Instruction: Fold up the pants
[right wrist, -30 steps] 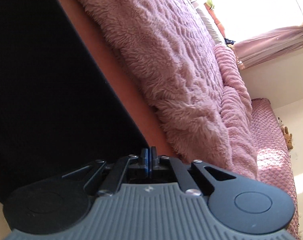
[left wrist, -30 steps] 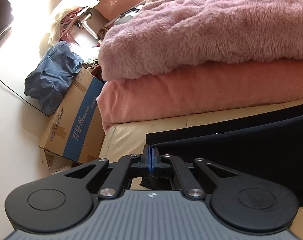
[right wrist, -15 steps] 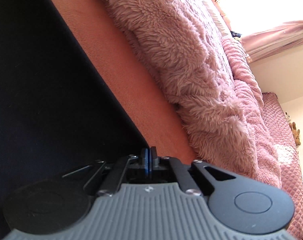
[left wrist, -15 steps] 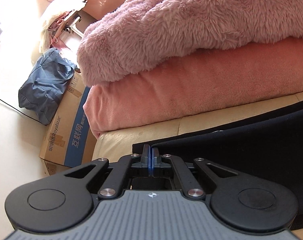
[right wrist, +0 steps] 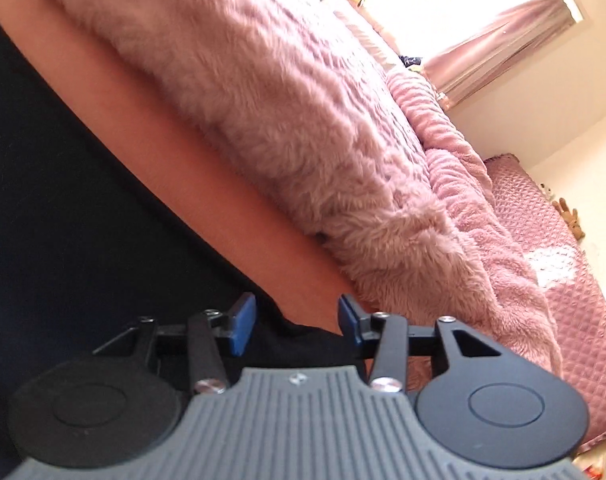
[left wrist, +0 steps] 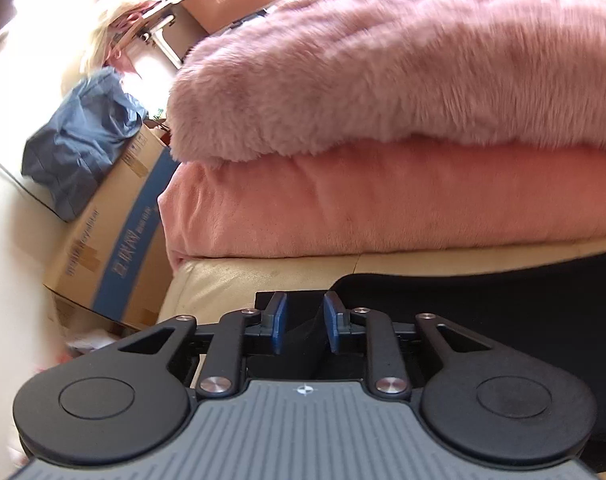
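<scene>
The left tool [left wrist: 303, 326] is opening: its blue pads stand a little apart, with a corner of the black pants [left wrist: 483, 312] lying between them but not pinched. The right tool [right wrist: 297, 322] is opening too, its pads wider apart, and an edge of the same black cloth [right wrist: 63, 208] runs between and under them, loose.

The pants lie spread on the cream surface of the bed [left wrist: 239, 280], reaching right from the left tool and left from the right tool. Just beyond both tools, past the edge of the pants, sits a salmon-pink cushion [left wrist: 383, 208] with a fluffy pink blanket [left wrist: 403, 72] piled on top. Far to the left of the left tool a cardboard box [left wrist: 115, 248] stands with a blue bag [left wrist: 79, 148] on it.

As a judgement: both tools are letting go of the cloth together at the far edge, which looks like the end of one fold, with the carried edge being laid down. In the left view a second dark layer seems to show under the top one, though it is hard to be sure. How many folds remain cannot be told, since neither view shows the whole garment; smoothing or a further fold may be left.
</scene>
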